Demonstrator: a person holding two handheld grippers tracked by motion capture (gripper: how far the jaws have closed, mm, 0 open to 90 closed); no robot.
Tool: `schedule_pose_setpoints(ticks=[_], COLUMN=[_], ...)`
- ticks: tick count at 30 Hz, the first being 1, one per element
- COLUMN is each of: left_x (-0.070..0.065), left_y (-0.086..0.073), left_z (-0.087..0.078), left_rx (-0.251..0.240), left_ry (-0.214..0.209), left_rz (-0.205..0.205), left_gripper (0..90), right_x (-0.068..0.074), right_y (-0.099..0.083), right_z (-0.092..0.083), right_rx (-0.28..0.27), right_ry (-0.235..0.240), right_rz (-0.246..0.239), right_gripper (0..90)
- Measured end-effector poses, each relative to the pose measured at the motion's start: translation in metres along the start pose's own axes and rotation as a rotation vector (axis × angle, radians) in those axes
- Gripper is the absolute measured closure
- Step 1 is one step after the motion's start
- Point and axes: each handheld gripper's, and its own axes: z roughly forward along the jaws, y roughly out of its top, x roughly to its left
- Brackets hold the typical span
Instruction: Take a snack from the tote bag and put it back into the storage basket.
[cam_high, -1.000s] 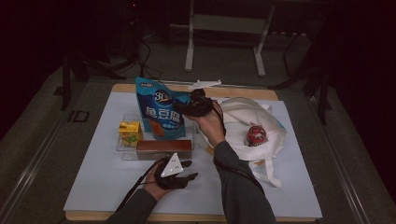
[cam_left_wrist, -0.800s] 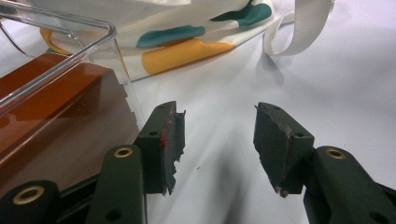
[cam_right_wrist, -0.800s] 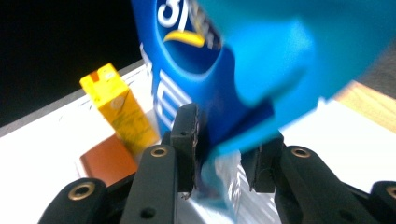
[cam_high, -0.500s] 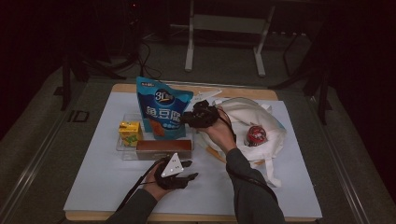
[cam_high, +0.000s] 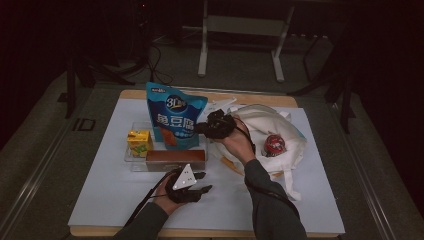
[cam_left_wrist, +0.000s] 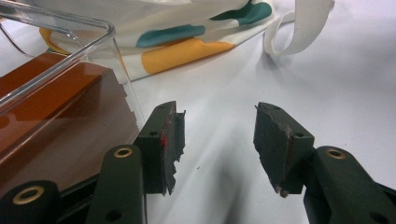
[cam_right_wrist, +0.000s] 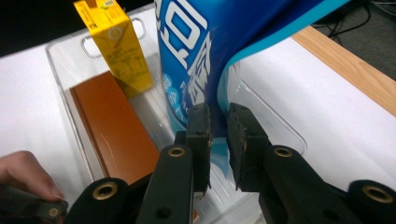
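Setting: a dark room; a table (cam_high: 100, 210) covered in white fills the lower centre of the high view.
Right gripper (cam_high: 202, 128): centre of the frame, jaws just closed in and now clamped on the lower edge of the blue bag (cam_high: 175, 120); in the right gripper view the bag's edge (cam_right_wrist: 217, 105) runs between the two pads.
Blue bag: upright, upper centre, its base in the clear tray (cam_high: 131, 159).
Left gripper (cam_high: 200, 182): lower centre, resting on the white cover, jaws apart with nothing between them.
Tray contents: a yellow carton (cam_high: 139, 142) at the left and a brown box (cam_high: 175, 160) along the front wall.
Right of the tray: a cloth bag (cam_high: 280, 135) lying flat, with a red can (cam_high: 274, 144) on it.
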Motion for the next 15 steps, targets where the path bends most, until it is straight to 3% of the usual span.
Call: schedule_pose_setpoints(ticks=[2,8,15], left_x=[0.000,0.000,0.000], left_y=[0.000,0.000,0.000], left_z=[0.000,0.000,0.000], left_rx=[0.002,0.002,0.001], left_ry=[0.000,0.001,-0.001], left_rz=[0.000,0.002,0.000], left_gripper=[49.7,49.7,49.7], right_x=[0.001,0.003,0.008], right_y=[-0.001,-0.001,0.004], right_z=[0.002,0.013,0.019], right_rx=[0.049,0.064,0.065], right_ry=[-0.073,-0.077,-0.142], right_rz=[-0.023,-0.015,-0.022], right_gripper=[82.6,86.9,90.0])
